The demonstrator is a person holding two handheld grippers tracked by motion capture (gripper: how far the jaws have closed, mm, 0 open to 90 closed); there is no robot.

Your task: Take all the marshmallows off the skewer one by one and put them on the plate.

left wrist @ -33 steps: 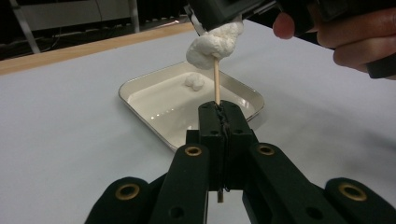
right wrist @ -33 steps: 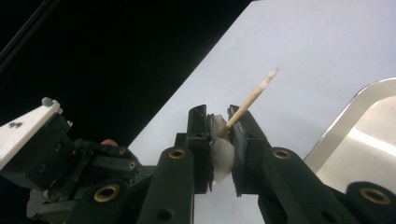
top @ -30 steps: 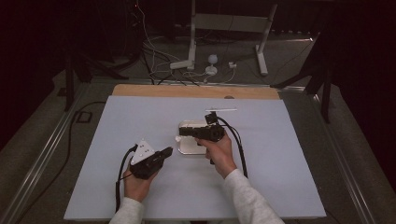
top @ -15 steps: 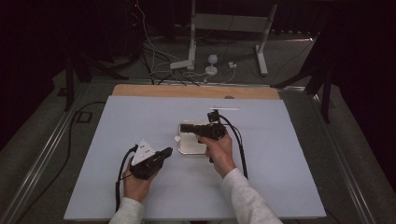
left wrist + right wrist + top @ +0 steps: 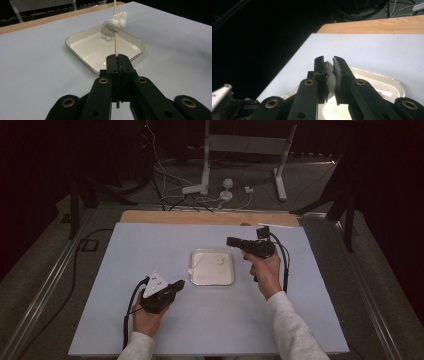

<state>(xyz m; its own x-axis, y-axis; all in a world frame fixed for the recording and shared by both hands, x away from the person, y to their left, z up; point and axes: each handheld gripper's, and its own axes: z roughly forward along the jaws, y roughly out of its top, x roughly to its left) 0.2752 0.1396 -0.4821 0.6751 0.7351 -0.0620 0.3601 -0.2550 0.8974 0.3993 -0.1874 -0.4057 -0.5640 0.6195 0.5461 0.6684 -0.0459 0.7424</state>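
A square white tray [image 5: 212,279] lies mid-table on the pale blue surface. My left gripper [image 5: 178,283] rests on the table at the tray's near left, shut on a thin wooden skewer [image 5: 115,42]. A white marshmallow [image 5: 115,23] is speared on the skewer and hangs over the tray's [image 5: 82,53] left edge. Another small white lump [image 5: 219,261] lies inside the tray. My right gripper [image 5: 231,241] is raised just right of the tray, pointing left. In the right gripper view its jaws [image 5: 331,61] are shut on a squashed white marshmallow piece [image 5: 331,78].
A bare wooden strip [image 5: 165,217] runs along the table's far edge, with a thin white stick [image 5: 276,225] at its right end. Beyond the table are floor cables and white stand legs [image 5: 205,180]. Metal rails [image 5: 45,285] flank the table.
My right gripper has moved from over the tray toward the right and slightly up, uncovering the tray. The left gripper and its skewer have stayed in place.
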